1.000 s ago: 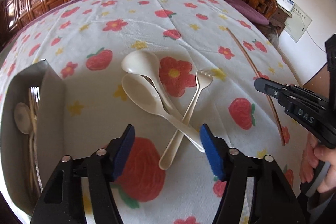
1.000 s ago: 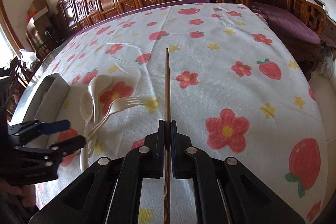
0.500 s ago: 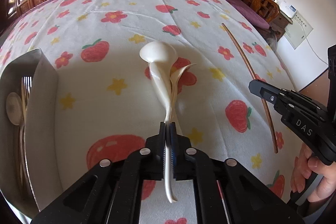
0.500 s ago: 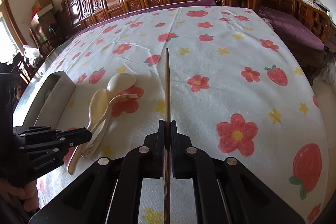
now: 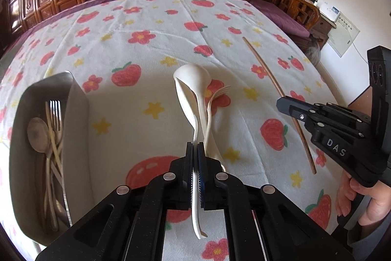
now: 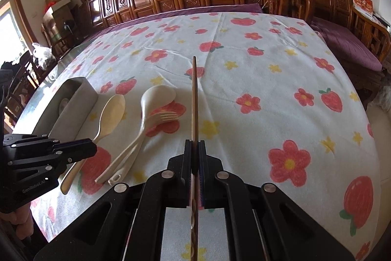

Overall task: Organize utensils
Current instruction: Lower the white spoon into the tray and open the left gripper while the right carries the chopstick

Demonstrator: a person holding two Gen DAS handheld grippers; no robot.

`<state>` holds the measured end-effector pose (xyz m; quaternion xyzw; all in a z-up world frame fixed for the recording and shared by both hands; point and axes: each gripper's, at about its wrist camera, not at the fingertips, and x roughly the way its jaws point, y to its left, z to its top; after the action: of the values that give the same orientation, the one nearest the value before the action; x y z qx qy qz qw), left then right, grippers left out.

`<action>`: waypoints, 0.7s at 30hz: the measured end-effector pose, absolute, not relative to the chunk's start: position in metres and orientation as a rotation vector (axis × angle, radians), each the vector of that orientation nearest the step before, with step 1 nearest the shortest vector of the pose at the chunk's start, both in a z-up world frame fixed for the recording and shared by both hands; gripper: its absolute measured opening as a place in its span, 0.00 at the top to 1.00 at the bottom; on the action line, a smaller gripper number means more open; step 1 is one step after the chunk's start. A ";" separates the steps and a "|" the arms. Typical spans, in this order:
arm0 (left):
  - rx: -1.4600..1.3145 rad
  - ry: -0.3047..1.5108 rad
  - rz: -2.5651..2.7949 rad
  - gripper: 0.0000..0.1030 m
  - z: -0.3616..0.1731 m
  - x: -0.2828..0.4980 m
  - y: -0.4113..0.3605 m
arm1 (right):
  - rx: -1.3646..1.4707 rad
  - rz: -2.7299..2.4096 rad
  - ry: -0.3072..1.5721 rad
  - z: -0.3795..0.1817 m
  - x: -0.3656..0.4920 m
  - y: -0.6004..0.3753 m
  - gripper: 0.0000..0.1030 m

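Your left gripper (image 5: 195, 151) is clamping its jaws on the handle of a cream spoon (image 6: 111, 116), holding it lifted beside the metal tray (image 5: 78, 114). The tray is sitting on the bench (image 6: 244, 65) with its flowered cloth and is holding forks and spoons. Your right gripper (image 6: 194, 151) is pinching a brown chopstick (image 6: 194, 94) between closed jaws. A second spoon (image 6: 156, 97) and a fork (image 6: 163, 117) are lying crossed on the cloth between the two grippers.

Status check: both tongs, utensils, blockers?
Left tongs shut on cream spoon. Right tongs shut on chopstick. Spoon, fork left. Tray unobstructed.
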<state>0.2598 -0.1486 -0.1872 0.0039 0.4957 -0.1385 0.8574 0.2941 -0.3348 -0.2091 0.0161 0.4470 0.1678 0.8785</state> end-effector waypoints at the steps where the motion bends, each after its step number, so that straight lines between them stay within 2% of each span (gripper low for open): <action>1: 0.017 1.033 -0.292 0.97 -0.184 0.258 -0.148 | 0.029 0.355 0.929 -0.208 0.293 -0.332 0.94; 21: 0.091 0.905 -0.279 0.97 -0.133 0.234 -0.091 | -0.010 0.558 0.888 -0.180 0.271 -0.259 0.94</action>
<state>0.2345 -0.0911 -0.1332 0.0439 0.4357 -0.1345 0.8889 0.2710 -0.2585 -0.1803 -0.0047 0.4238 0.2666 0.8656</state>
